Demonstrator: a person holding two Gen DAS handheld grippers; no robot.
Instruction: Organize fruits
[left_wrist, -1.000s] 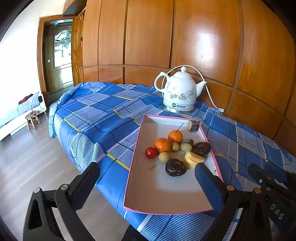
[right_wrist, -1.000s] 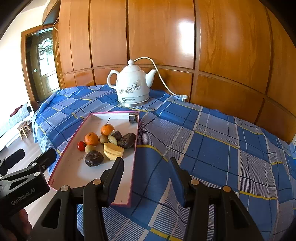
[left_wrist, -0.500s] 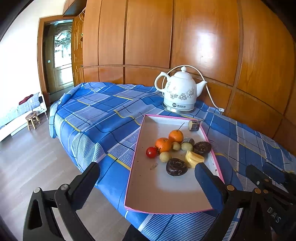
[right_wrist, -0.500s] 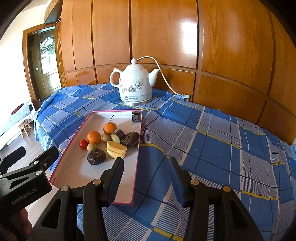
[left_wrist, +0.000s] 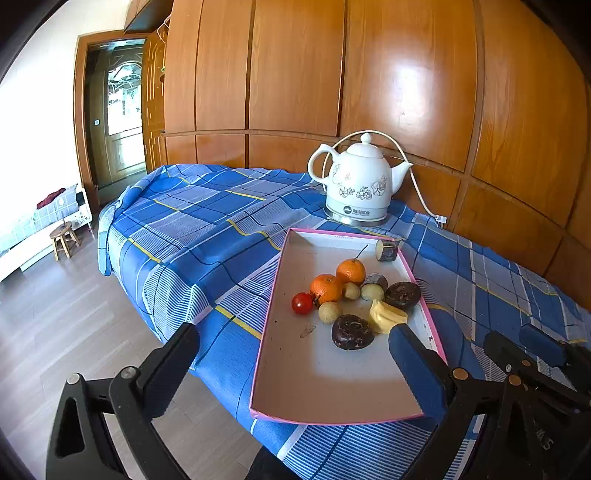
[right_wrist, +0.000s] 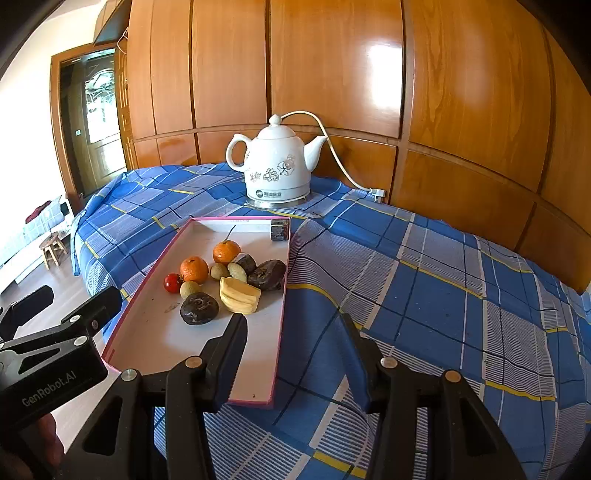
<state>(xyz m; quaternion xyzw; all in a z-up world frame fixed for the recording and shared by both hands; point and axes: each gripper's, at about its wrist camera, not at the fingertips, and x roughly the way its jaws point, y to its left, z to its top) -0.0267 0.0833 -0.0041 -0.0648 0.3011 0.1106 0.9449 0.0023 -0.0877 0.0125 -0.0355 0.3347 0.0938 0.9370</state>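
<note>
A white tray with a pink rim (left_wrist: 332, 384) (right_wrist: 173, 347) lies on the blue plaid cloth. In its middle sit two oranges (left_wrist: 351, 271) (right_wrist: 194, 269), a red tomato (left_wrist: 302, 303) (right_wrist: 172, 282), a yellow ridged fruit (left_wrist: 386, 315) (right_wrist: 239, 295), two dark brown fruits (left_wrist: 352, 332) (right_wrist: 199, 308) and several small greenish ones (left_wrist: 330, 312). A cut piece (left_wrist: 386, 251) (right_wrist: 279, 229) rests in the far corner. My left gripper (left_wrist: 293, 343) hovers wide open before the tray's near left side. My right gripper (right_wrist: 293, 326) stands partly open over the tray's near right edge, holding nothing.
A white flowered kettle (left_wrist: 360, 184) (right_wrist: 277, 166) with a cord stands behind the tray against the wood-panelled wall (right_wrist: 332, 74). The table's left edge drops to a wooden floor (left_wrist: 55, 314) with a small stool (left_wrist: 64, 238). Bare cloth (right_wrist: 424, 277) stretches right of the tray.
The right wrist view has drifted very slightly. Both grippers keep the same opening and the fruits lie where they were.
</note>
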